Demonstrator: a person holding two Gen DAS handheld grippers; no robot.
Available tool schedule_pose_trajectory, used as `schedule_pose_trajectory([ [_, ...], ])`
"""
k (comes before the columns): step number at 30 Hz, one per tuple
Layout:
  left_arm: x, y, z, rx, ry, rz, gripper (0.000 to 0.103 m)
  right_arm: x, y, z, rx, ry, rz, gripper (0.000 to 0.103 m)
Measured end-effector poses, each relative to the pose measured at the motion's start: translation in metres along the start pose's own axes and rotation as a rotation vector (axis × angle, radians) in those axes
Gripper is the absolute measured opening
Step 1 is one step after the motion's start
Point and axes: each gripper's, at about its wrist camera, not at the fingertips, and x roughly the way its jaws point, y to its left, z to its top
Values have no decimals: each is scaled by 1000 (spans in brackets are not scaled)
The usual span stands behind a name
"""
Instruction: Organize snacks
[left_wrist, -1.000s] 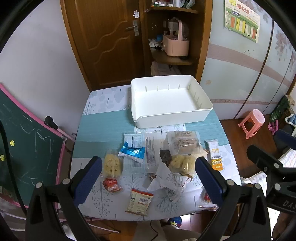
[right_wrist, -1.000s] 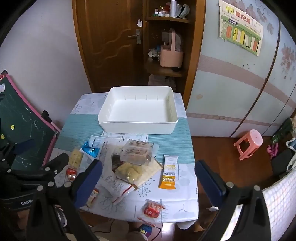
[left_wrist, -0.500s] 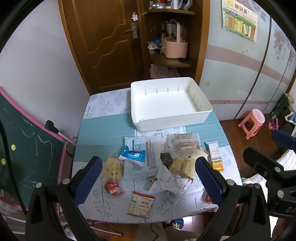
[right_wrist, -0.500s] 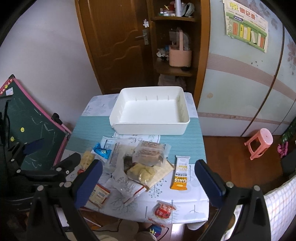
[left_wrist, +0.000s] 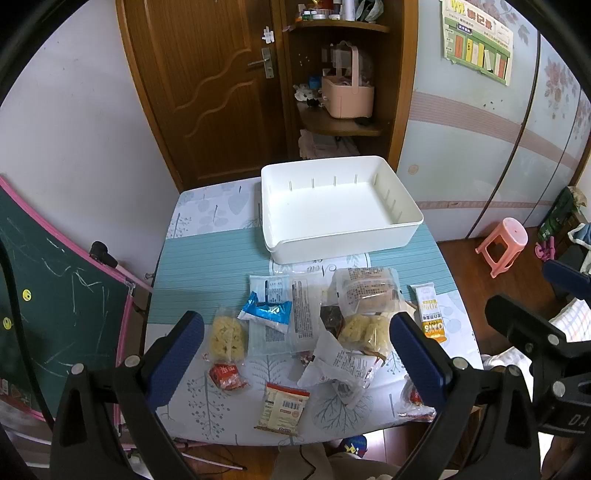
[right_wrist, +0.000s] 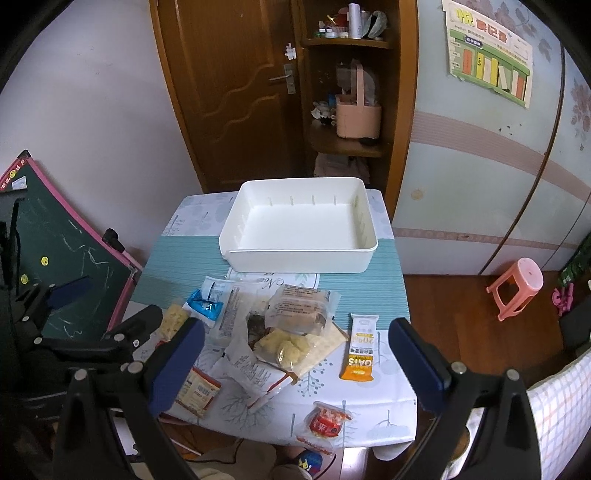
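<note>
Both the left gripper (left_wrist: 297, 345) and right gripper (right_wrist: 295, 349), jaws spread and empty, have drawn back higher above the table since a second ago, so the snack pile (left_wrist: 332, 317) in front of the white bin (left_wrist: 340, 243) lies untouched.

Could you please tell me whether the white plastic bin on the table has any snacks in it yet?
Empty: the white plastic bin shows only its bare floor.
</note>
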Motion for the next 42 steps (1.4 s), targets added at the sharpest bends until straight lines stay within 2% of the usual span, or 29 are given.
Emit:
schedule_pose_trajectory([
  [8,3,2,-7,-1,14,-14,100,5,1,-5,11,21,16,100],
  [25,29,-3,-28,0,111,-48,100,29,-1,-24,30,107,29,98],
  [32,53,-2,-37,-12,195,-78,100,50,-6,-36,50,166,32,97],
  [37,81,9,-50,-64,265,-110,100,73,-15,-52,79,228,30,97],
  [42,115,25,-76,-98,310,-64,100,107,-29,-77,88,311,-15,93],
])
